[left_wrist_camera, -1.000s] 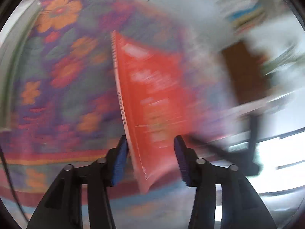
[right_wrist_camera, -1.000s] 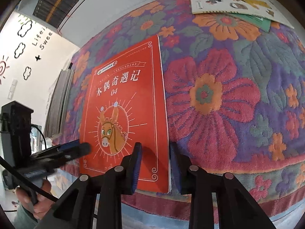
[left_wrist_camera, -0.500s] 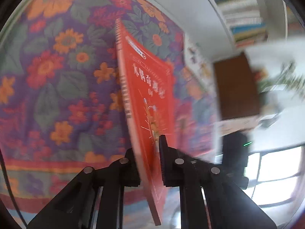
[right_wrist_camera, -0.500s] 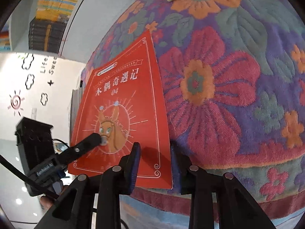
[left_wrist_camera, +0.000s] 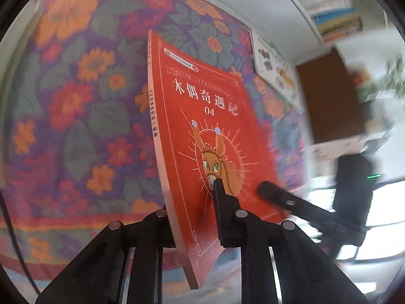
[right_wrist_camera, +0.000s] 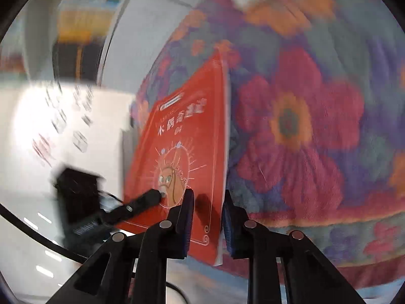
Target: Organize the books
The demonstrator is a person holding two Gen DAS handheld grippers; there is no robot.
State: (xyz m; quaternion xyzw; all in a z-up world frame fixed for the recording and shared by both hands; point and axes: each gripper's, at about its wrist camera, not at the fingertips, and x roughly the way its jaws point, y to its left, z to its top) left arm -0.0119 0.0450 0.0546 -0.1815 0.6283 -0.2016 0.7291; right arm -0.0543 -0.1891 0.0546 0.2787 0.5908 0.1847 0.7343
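Together, two claws, left and right, clamp one red book.

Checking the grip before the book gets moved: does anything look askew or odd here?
The red book is tilted up off the floral cloth, pinched at its near edge by both the left gripper and the right gripper. Its cover bows slightly. Nothing looks torn or spilled.

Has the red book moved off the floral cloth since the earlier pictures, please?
Yes. The red book, which lay flat on the floral cloth, now tilts up off it.
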